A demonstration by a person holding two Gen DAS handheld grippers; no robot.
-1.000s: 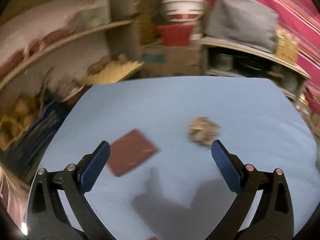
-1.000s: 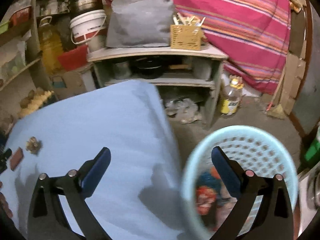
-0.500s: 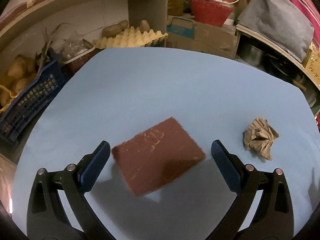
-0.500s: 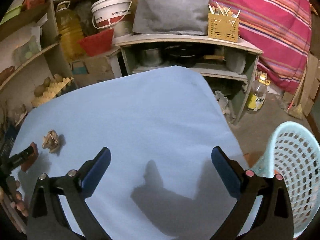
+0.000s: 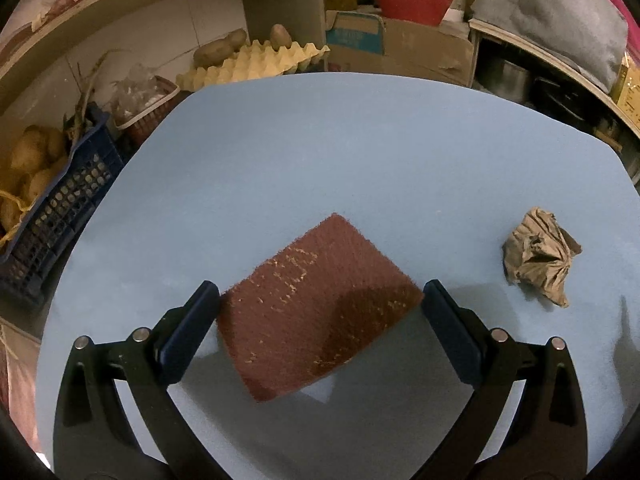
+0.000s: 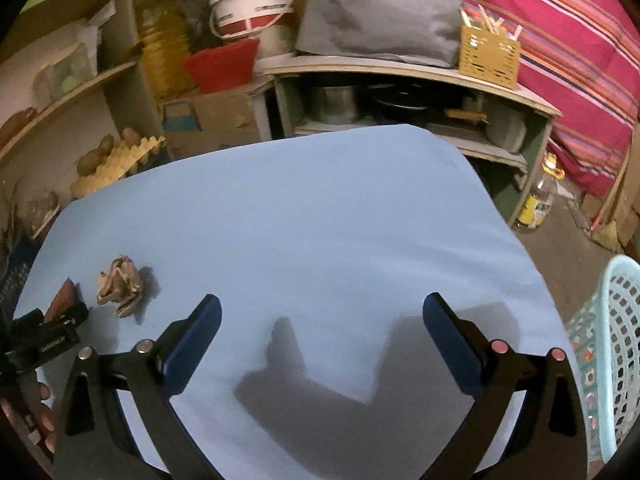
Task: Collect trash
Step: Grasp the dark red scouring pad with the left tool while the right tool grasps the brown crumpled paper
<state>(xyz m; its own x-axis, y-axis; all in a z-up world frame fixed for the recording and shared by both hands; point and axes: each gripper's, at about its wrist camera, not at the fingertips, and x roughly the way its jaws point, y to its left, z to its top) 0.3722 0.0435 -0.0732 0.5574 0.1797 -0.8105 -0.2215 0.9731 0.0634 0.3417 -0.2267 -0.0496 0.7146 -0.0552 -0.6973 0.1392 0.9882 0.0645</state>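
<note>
Reddish-brown scouring pad [image 5: 316, 308]: flat rectangle, fibrous face with pale worn flecks, rotated so one corner points to upper centre of the left wrist frame. Sits lower centre there; only a sliver shows at far left of the right wrist frame.

Crumpled brown paper wad [image 5: 538, 258]: wrinkled, irregular, right edge of the left wrist frame, apart from the pad; in the right wrist frame it's left of centre.

Light-blue perforated basket [image 6: 608, 360]: lower right edge of the right wrist frame, colourful scraps visible through the holes.

Blue table [image 5: 320, 152]: scouring pad [image 5: 316, 304], crumpled paper [image 5: 536, 260]
</note>
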